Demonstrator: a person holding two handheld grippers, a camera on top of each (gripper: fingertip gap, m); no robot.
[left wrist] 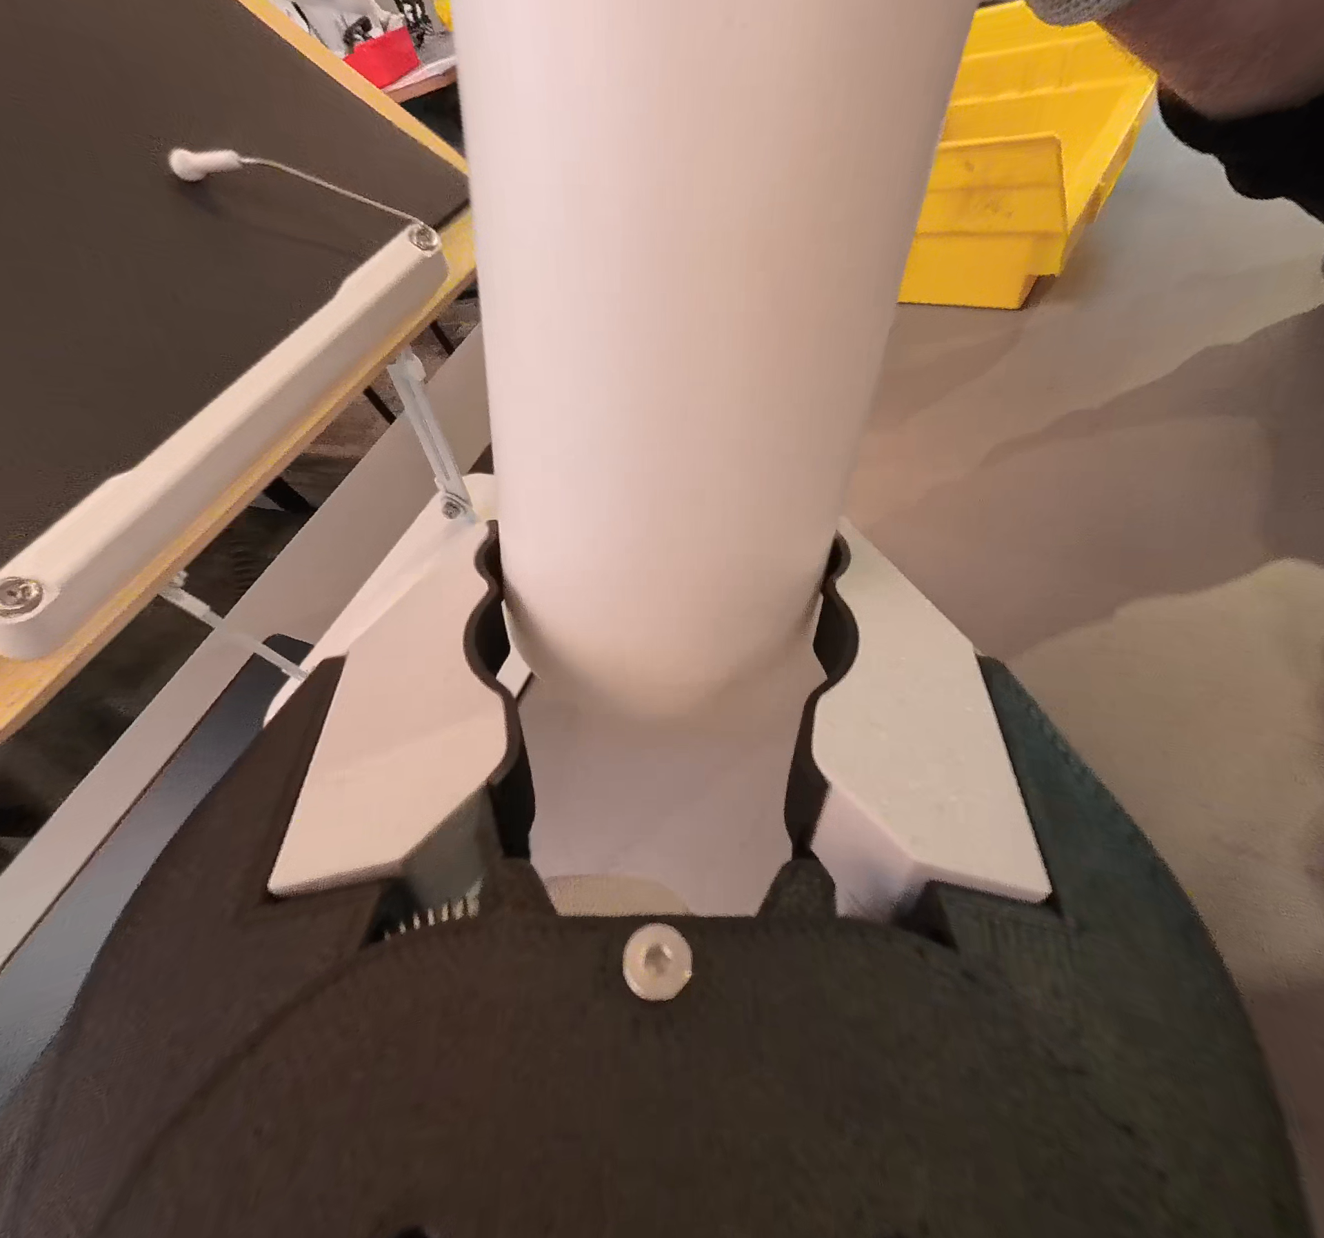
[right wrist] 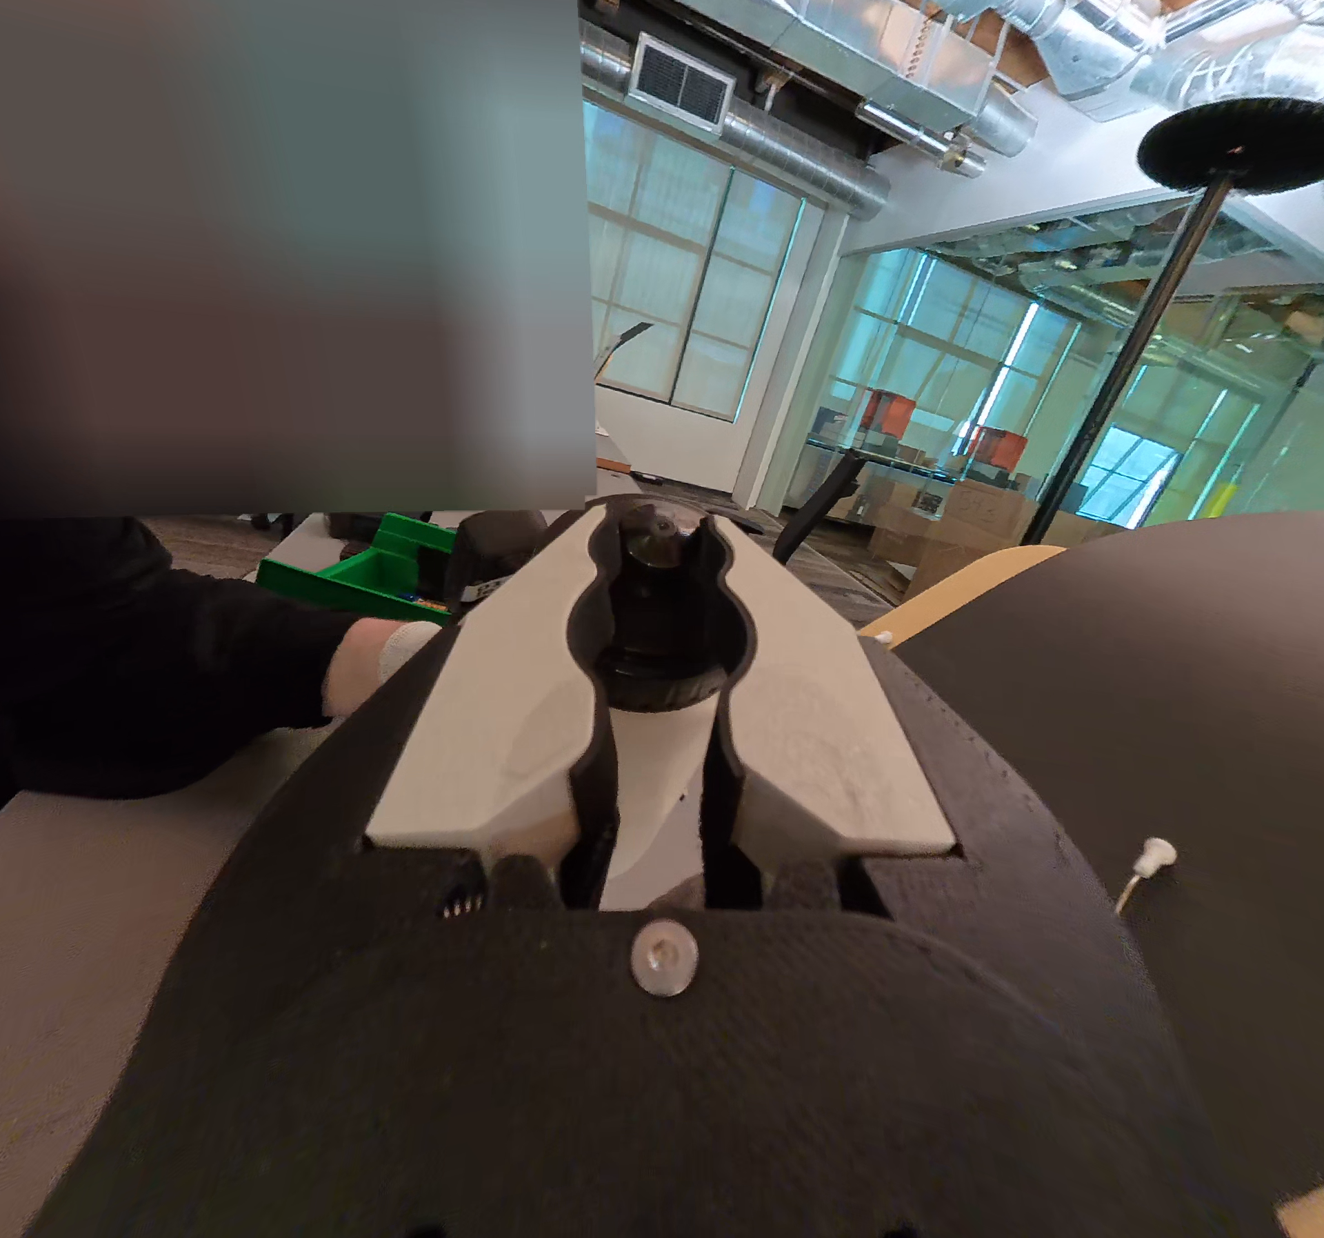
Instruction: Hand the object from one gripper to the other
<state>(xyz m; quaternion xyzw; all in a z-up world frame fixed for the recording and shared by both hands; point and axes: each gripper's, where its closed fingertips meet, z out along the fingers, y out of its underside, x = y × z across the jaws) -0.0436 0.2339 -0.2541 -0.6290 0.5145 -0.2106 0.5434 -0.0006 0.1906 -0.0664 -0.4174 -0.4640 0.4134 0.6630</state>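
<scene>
White bottle (left wrist: 673,286) clamped at rounded base in left gripper (left wrist: 666,602), body rising out of frame, upper end cut off. Right gripper (right wrist: 663,602) closed around black cap (right wrist: 655,637), white neck below. Large blurred patch hides upper left. Yellow bin (left wrist: 1017,164) partly hidden behind bottle.
</scene>
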